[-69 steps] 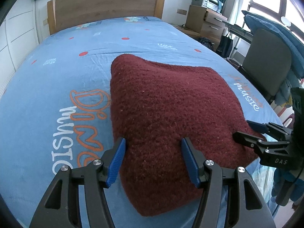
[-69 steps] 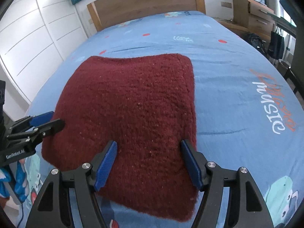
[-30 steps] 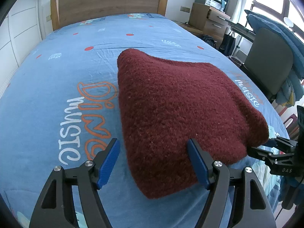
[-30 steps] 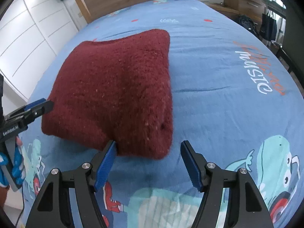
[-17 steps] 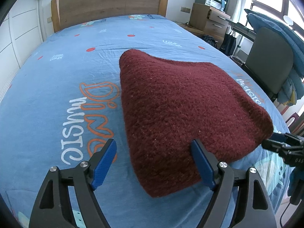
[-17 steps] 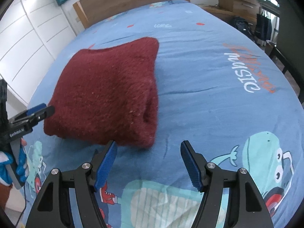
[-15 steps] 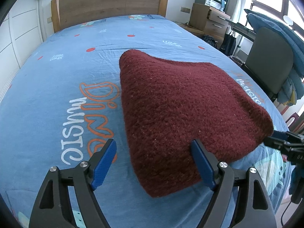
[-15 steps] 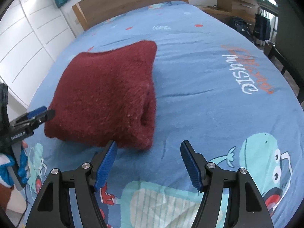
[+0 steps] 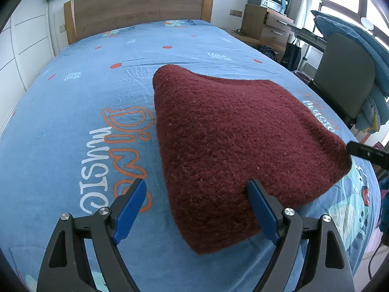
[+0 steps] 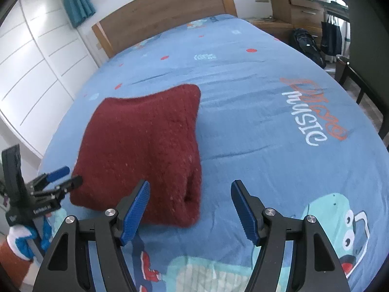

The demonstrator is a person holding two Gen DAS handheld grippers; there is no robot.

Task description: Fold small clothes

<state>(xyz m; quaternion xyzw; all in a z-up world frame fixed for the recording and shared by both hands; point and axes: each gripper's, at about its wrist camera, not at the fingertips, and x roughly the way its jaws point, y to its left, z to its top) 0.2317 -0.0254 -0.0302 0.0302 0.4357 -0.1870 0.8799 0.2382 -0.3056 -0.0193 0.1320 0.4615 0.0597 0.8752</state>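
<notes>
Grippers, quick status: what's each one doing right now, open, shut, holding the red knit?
Left gripper: open, holding nothing; the folded red knit lies partly between its fingers.
Right gripper: open, holding nothing.

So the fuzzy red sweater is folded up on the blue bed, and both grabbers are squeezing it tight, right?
Not quite. The fuzzy red sweater is folded on the blue bed, but neither grabber squeezes it. In the right wrist view the right gripper is wide open over the sheet beside the sweater. In the left wrist view the left gripper is open too, straddling the sweater's near corner without clamping it.
</notes>
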